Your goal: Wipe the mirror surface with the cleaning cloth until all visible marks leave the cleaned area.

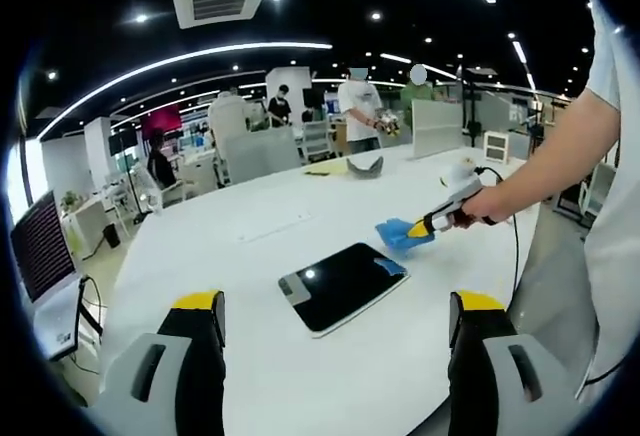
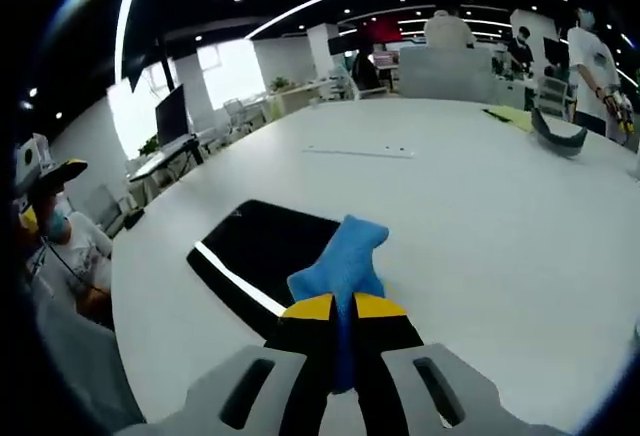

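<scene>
— White table [image 1: 300,376] in a busy open office; where's the mirror?

— Flat mid-table, dark mirror [image 1: 345,284]. My right gripper [image 2: 345,308] has its 2 jaws pinched on the blue cleaning cloth [image 2: 342,261], touching the mirror's near corner.

— Progress?

— Early, I judge; most of the glass looks unwiped, though I can't make out marks.

— Left side?

— My left gripper [image 1: 335,306] hovers spread wide, empty, short of the mirror.

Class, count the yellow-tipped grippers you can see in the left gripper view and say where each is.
2. The left gripper rises from the bottom, jaws apart. The right gripper enters from the right, clamping the blue cloth beside the mirror.
</scene>
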Tool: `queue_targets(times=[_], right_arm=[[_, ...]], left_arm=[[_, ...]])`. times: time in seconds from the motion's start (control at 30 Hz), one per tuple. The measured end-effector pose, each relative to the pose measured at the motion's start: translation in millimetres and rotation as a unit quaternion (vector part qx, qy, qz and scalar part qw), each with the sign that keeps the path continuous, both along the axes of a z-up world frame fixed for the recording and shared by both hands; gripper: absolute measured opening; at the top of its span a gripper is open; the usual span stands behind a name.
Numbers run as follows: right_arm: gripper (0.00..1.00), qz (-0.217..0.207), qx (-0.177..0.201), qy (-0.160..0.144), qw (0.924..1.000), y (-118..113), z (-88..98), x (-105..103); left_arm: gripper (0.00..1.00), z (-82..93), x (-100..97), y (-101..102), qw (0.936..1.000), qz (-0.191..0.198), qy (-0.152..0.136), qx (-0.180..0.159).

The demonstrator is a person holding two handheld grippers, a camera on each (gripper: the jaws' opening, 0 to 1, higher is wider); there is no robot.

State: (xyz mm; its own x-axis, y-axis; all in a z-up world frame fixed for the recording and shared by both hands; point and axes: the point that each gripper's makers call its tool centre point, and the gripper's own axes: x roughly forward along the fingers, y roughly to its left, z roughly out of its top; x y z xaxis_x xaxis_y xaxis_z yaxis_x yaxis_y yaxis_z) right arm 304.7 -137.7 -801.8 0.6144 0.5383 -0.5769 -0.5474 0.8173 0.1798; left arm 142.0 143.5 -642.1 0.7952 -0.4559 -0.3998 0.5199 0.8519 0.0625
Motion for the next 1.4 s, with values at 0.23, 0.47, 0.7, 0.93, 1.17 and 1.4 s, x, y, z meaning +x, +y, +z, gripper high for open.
queue_targets(times=[0.23, 0.47, 0.7, 0.93, 1.17, 1.4], right_arm=[[0.01, -0.01, -0.013, -0.002, 0.9999, -23.5, 1.2, 2.6], [0.01, -0.016, -0.012, -0.006, 0.9998, -27.9, 2.6, 5.2], [0.01, -0.013, -0.014, -0.003, 0.9998, -27.5, 1.1, 3.7], [0.01, -0.003, -0.03, -0.002, 0.9995, -28.0, -9.8, 3.0], [0.01, 0.012, -0.038, 0.012, 0.9991, -28.6, -26.3, -0.7], [0.01, 0.018, -0.042, 0.02, 0.9988, -30.4, -41.7, 0.9]], left_arm=[[0.94, 2.1, 1.8, -3.4, 1.0, -0.004, -0.001, 0.004], [0.94, 1.1, 2.9, -5.3, 0.9999, -0.007, -0.001, 0.008], [0.94, 0.9, 0.9, -7.7, 0.9999, -0.011, -0.001, 0.012], [0.94, -1.7, -2.5, -9.1, 0.9998, -0.013, 0.002, 0.018], [0.94, -2.6, -4.5, -7.7, 0.9998, -0.006, 0.008, 0.015], [0.94, -10.0, -1.9, -9.7, 0.9995, -0.007, 0.021, 0.023]])
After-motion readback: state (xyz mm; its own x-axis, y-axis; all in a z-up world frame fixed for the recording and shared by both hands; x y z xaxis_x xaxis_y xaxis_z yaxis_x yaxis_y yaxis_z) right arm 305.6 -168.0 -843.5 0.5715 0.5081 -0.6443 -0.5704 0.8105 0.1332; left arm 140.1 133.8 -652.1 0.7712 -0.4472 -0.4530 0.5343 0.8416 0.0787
